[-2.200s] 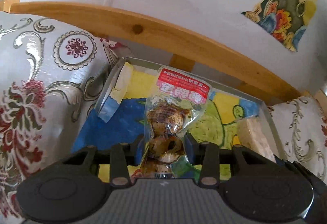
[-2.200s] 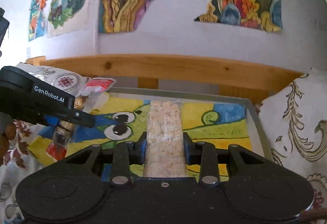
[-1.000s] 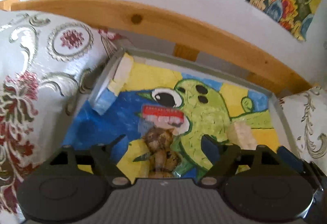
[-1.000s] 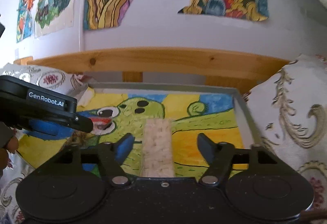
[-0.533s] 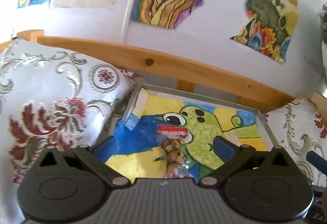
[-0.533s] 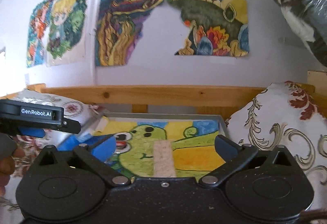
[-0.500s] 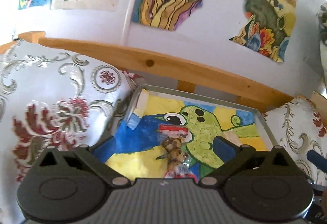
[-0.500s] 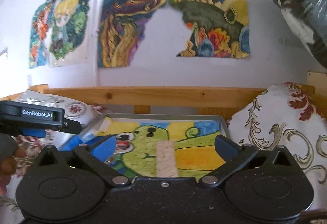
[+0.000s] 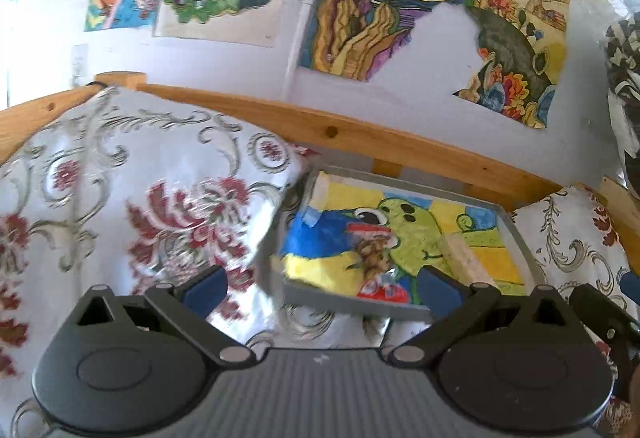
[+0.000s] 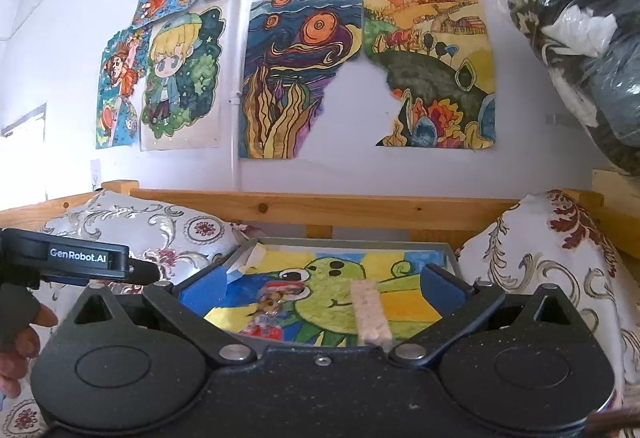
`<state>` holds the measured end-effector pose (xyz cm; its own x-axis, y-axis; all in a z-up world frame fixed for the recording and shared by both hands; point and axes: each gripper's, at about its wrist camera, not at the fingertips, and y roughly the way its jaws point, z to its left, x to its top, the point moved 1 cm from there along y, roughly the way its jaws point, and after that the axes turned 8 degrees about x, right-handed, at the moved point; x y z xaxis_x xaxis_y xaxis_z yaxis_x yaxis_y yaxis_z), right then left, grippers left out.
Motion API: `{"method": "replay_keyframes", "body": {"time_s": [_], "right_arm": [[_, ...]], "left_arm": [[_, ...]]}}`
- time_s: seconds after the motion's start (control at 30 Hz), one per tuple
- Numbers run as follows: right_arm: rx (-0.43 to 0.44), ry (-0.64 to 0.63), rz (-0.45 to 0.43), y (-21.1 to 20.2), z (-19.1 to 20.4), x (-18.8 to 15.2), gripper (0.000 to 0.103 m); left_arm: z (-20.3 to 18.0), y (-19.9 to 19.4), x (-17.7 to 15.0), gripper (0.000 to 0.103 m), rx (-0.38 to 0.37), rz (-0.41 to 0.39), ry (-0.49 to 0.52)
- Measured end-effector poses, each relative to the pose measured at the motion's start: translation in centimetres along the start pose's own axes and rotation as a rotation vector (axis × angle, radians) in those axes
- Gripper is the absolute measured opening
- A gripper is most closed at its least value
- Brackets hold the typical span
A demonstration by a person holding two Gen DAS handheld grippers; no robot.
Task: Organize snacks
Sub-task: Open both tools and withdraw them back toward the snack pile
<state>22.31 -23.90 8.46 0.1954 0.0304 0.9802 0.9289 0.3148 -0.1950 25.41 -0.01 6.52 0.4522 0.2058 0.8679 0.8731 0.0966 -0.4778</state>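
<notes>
A white wall (image 10: 400, 178) hung with bright children's paintings (image 10: 296, 78) fills the back of both views, with a wooden rail (image 10: 340, 208) running below it. Two patterned cushions, a large one on the left (image 9: 132, 206) and a smaller one on the right (image 10: 552, 270), flank a shallow grey tray (image 10: 449, 258) lined with a painted sheet showing a green cartoon creature. In the tray lie two snacks, apart from each other: a clear packet of brown snacks (image 9: 374, 258) with red ends towards the left, over the creature's mouth, and a pale rice-cracker bar (image 10: 371, 312) towards the right, lying lengthwise. The left tool (image 9: 320, 284) hangs in front of the tray's near edge with its blue-padded fingers (image 9: 204, 286) spread wide and nothing between them. The right tool (image 10: 322, 288) is likewise released, spread wide, with the tray framed between its pads.
</notes>
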Motion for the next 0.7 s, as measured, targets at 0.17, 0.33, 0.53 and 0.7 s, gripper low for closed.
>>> {"method": "replay_keyframes", "body": {"time_s": [0.17,0.33,0.53,0.7], "right_arm": [[-0.018,0.011,0.016,-1.8,1.9,-0.9,0.102],[0.030,0.035,0.046,-3.6,3.5,-2.1,0.102],[0.034,0.027,0.073,-5.9,5.6,-4.0,0.102],[0.021,0.003,0.109,-7.2,7.2,-5.9,0.102]], "left_arm": [[1.9,-2.1,-1.2,0.102,0.015,0.000,-0.002],[3.6,-3.4,-2.5,0.102,0.026,0.008,0.009],[5.2,-4.7,-4.3,0.102,0.043,0.020,0.011],[6.3,-5.2,-5.9,0.102,0.048,0.032,0.013]]}}
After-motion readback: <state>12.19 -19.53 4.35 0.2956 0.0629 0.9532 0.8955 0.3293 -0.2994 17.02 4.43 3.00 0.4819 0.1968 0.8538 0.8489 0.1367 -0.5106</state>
